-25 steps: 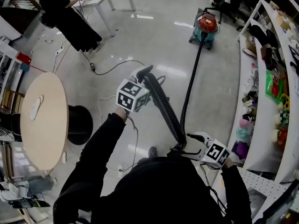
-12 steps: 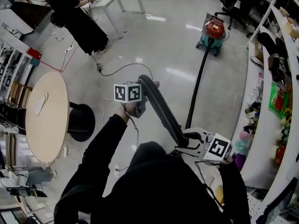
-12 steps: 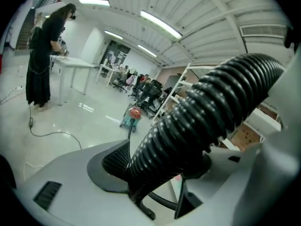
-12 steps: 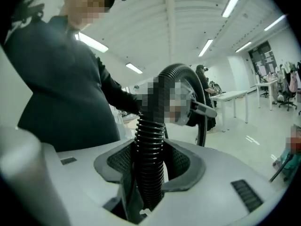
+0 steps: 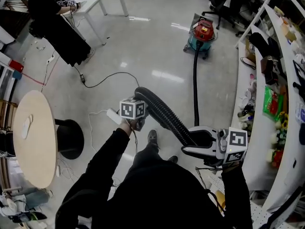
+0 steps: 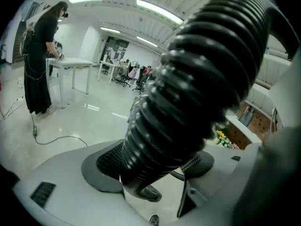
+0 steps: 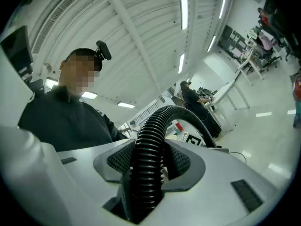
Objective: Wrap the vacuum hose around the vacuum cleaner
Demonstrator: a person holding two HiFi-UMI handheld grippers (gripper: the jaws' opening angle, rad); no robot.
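Bright, even overhead light from the ceiling strip lights (image 7: 183, 6). They leave white glare streaks on the glossy floor (image 5: 164, 75), and shadows are soft. Both gripper views show heavy fisheye with black corners. The near hose (image 6: 197, 88) is out of focus in the left gripper view, and the head view bows at its edges.

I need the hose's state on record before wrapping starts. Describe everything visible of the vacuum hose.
The vacuum hose is black, ribbed, flexible-looking plastic. It arches through the air between both grippers. The left gripper has it between its pads, with the jaws opening, and the right gripper is clamped on it. From there it runs across the glossy floor to the red-and-teal vacuum cleaner, and is not wrapped around it.
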